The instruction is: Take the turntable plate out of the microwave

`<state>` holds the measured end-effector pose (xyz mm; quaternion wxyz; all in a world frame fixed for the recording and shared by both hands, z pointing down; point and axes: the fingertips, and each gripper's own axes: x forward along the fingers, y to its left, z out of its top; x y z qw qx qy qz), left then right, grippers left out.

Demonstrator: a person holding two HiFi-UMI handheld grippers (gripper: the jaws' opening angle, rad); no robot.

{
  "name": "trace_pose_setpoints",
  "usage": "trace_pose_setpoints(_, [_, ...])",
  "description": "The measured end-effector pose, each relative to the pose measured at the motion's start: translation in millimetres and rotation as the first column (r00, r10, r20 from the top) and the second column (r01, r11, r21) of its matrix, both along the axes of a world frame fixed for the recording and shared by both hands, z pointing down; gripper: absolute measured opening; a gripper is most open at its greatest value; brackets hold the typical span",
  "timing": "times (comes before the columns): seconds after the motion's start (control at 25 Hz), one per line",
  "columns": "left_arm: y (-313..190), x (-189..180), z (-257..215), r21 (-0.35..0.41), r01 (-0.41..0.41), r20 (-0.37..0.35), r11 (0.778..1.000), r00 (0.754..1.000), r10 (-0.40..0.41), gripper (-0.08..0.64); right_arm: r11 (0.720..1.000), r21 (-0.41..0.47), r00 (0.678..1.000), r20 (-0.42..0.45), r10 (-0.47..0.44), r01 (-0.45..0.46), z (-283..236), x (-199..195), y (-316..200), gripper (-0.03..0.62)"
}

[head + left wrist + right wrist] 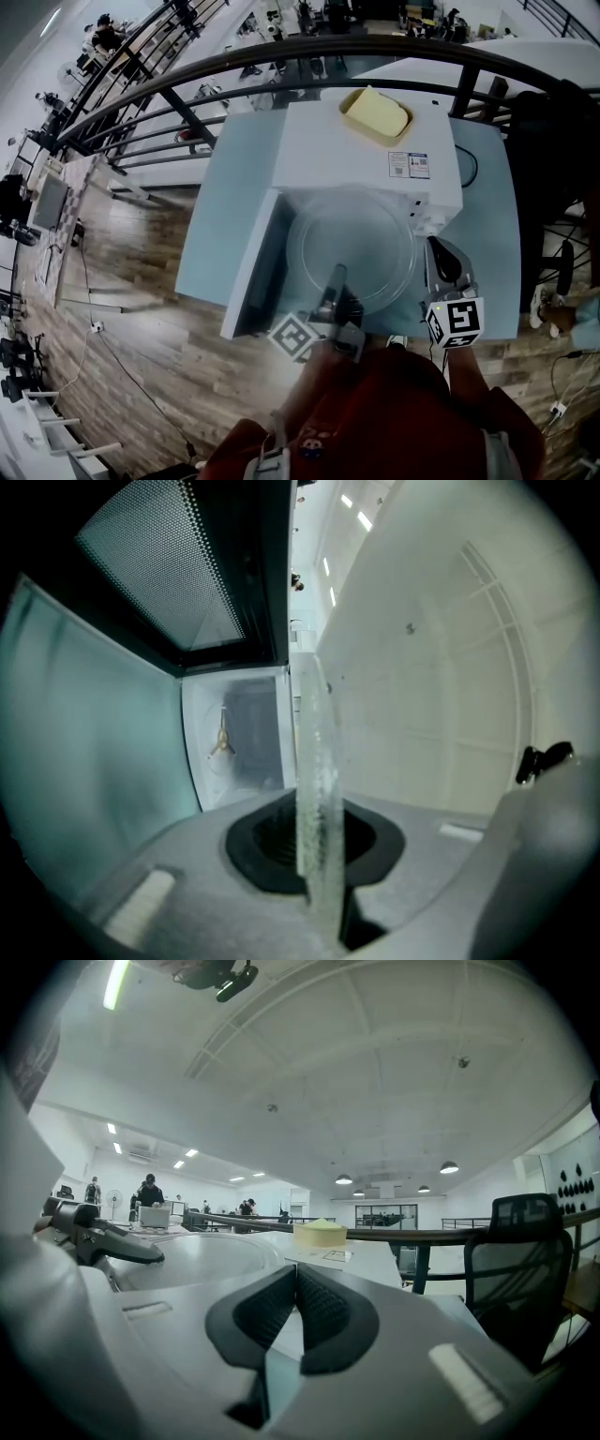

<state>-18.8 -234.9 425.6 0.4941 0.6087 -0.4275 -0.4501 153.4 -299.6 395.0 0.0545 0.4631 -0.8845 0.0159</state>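
The left tool point(337, 281) is clamped on the rim of the turntable plate point(354, 246) at the plate's 6 o'clock. That 1 pinch carries the whole disc, which we judge to be drawn out in front of the microwave point(366, 155) and held off the tabletop point(220, 220). The right tool point(439, 255) is closed on nothing and sits just beside the plate at 3 o'clock.

The main hazard, as we read it, is the grip: smooth glass held by 1 edge, with all its weight reaching toward 12 o'clock. A quick swing or a slackened pinch could let the far rim sag and the plate slide off the pads. It hangs near the tabletop's front edge, so a fall might reach the wooden floor point(141, 309) (glass would hardly survive that).

2 obstacles flank the path. The open door point(255, 272) stands at 9 o'clock, close to the rim, and a drift that way would knock glass against it. The right tool at 3 o'clock could be struck likewise. The microwave's front closes off 12 o'clock, and the person's chest point(375, 412) is near at 6 o'clock.

The bare tabletop from 2 to 4 o'clock, beyond the right tool, looks to us like the widest landing place. The strip past the door at 9 o'clock is narrower.
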Motion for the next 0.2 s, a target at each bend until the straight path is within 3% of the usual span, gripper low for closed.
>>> trace_pose_setpoints(0.2, [1.0,0.6,-0.3,0.001,0.002,0.008,1.0,1.0,-0.002,0.02,1.0,-0.002,1.0,-0.002,0.002,-0.002,0.2,2.2,0.1,0.002])
